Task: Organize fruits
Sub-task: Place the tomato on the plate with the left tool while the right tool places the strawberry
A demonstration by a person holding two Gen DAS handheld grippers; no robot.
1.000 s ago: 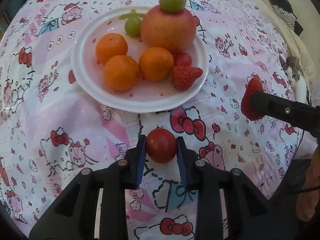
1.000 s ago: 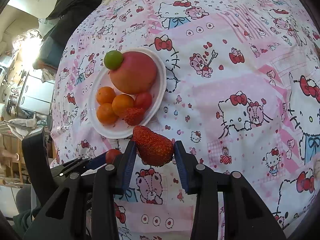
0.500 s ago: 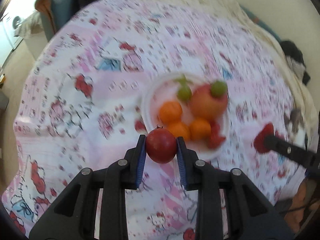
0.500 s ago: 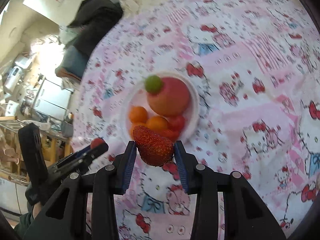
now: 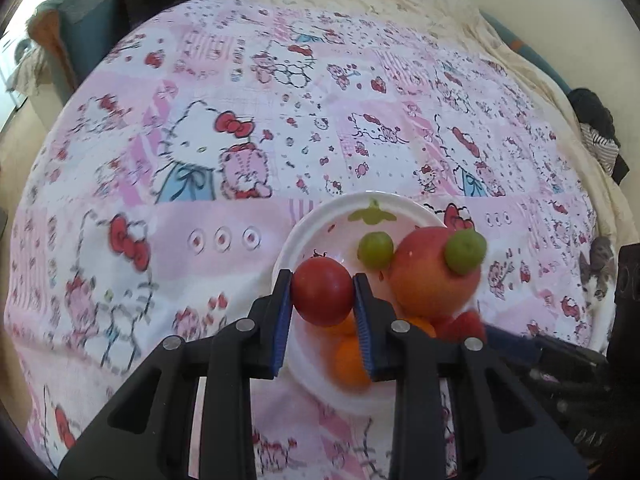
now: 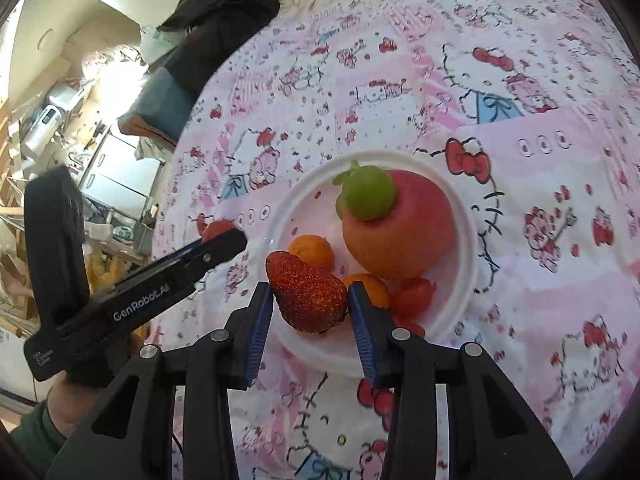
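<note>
Left gripper (image 5: 322, 300): fingers pinching a red tomato (image 5: 322, 297); held above the plate's near-left edge
Right gripper (image 6: 310, 300): fingers pinching a strawberry (image 6: 307, 297) across its sides; held over the plate (image 6: 466, 280)
Plate contents: large apple (image 6: 400, 232) with a green grape (image 6: 370, 192) on top; oranges (image 6: 312, 250); small red fruit
Surface: bed with cartoon-cat print sheet (image 6: 520, 100)
Handling: strawberry likely soft, bruises easily, light pinch at widest part; tomato smooth, probably slippery, grip at middle
Writing: "GenRobot.AI" on left gripper body; smaller print unreadable
</note>
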